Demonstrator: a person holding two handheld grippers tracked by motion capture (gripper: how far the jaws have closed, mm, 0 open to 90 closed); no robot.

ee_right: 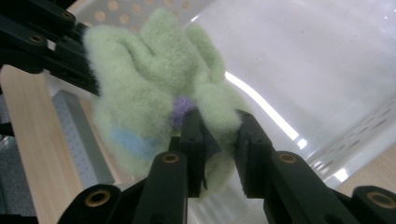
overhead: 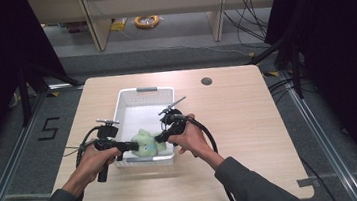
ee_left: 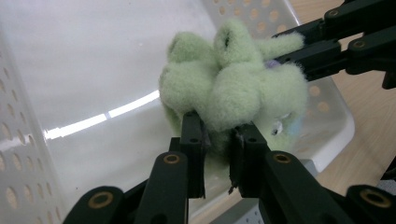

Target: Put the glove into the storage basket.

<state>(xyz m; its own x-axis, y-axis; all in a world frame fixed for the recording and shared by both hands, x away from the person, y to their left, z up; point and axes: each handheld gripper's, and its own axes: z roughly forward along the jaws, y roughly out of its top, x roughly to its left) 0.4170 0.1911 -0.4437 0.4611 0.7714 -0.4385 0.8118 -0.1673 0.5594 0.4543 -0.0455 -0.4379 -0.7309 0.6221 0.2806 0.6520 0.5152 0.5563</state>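
A fuzzy light-green plush toy (overhead: 145, 143) hangs between both grippers over the near end of a white perforated basket (overhead: 128, 96). My left gripper (ee_left: 219, 140) is shut on a fold of the plush toy (ee_left: 229, 88) from the left. My right gripper (ee_right: 218, 135) pinches the plush toy (ee_right: 149, 88) from the right, near a small purple patch and a pale blue patch. In the high view, the left gripper (overhead: 132, 145) and right gripper (overhead: 159, 138) face each other across the toy.
The basket stands on a light wooden table (overhead: 250, 133) with a round cable hole (overhead: 206, 81) at the back right. The basket's inside looks bare and glossy. A dark floor and metal rails surround the table; desks stand beyond it.
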